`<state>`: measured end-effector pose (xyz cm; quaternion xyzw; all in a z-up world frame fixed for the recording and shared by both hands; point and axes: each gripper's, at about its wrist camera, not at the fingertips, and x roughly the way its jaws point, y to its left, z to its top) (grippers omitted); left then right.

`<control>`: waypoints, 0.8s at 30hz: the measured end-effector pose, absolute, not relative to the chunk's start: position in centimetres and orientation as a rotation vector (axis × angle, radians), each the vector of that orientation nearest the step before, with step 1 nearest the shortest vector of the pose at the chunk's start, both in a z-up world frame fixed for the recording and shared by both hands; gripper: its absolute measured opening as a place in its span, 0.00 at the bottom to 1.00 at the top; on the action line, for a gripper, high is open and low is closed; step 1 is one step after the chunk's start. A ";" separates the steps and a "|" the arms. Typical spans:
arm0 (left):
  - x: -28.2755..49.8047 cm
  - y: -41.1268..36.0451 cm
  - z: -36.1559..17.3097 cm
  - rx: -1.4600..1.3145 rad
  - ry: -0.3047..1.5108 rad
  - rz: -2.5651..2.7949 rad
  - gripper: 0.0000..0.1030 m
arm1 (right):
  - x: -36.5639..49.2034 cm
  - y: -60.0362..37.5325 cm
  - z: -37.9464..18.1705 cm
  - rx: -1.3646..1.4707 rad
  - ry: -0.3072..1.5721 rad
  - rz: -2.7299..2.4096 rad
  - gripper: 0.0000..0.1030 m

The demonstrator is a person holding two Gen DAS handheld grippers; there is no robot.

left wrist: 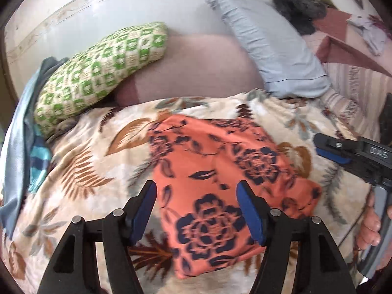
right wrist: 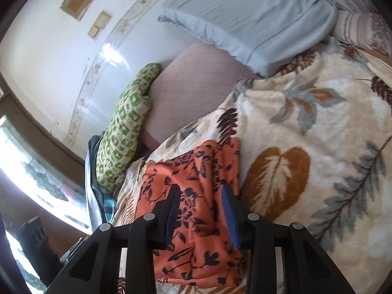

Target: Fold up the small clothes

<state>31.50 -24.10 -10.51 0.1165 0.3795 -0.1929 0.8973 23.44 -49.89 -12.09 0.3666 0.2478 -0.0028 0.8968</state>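
Note:
An orange garment with dark blue flowers [left wrist: 220, 171] lies folded flat on a cream blanket with a leaf pattern [left wrist: 85, 183]. My left gripper [left wrist: 196, 185] hovers over the garment's near left part, jaws wide and open, nothing between the blue pads. In the left wrist view my right gripper [left wrist: 325, 149] reaches in from the right, just off the garment's right edge, with a hand [left wrist: 370, 225] on its handle. In the right wrist view its jaws [right wrist: 200, 188] stand partly apart above the garment [right wrist: 196, 245], which lies flat beneath them, not pinched.
A green-and-cream patterned pillow [left wrist: 98, 73] and a pale blue pillow [left wrist: 276, 49] lie at the head of the bed against a white wall. Blue and striped clothes [left wrist: 22, 122] are heaped at the left edge. A dark furry item [left wrist: 299, 7] sits at far right.

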 end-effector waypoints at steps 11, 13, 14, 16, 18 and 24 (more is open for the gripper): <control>31.7 -23.4 -18.3 0.385 0.958 -0.314 0.68 | 28.3 -43.8 -18.6 0.617 0.974 -0.001 0.21; 31.3 -23.4 -18.6 0.408 0.947 -0.313 0.69 | 28.0 -43.9 -19.2 0.633 1.009 0.023 0.12; 31.0 -23.5 -18.4 0.412 0.940 -0.312 0.69 | 27.9 -43.8 -19.4 0.626 1.031 0.033 0.12; 31.0 -23.7 -18.3 0.415 0.942 -0.307 0.69 | 27.6 -43.1 -19.8 0.584 1.072 0.046 0.12; 31.1 -23.6 -18.4 0.406 0.943 -0.302 0.68 | 27.3 -42.8 -20.0 0.570 1.079 0.048 0.13; 30.7 -23.8 -18.5 0.416 0.917 -0.297 0.69 | 26.1 -43.5 -20.9 0.648 1.084 0.092 0.13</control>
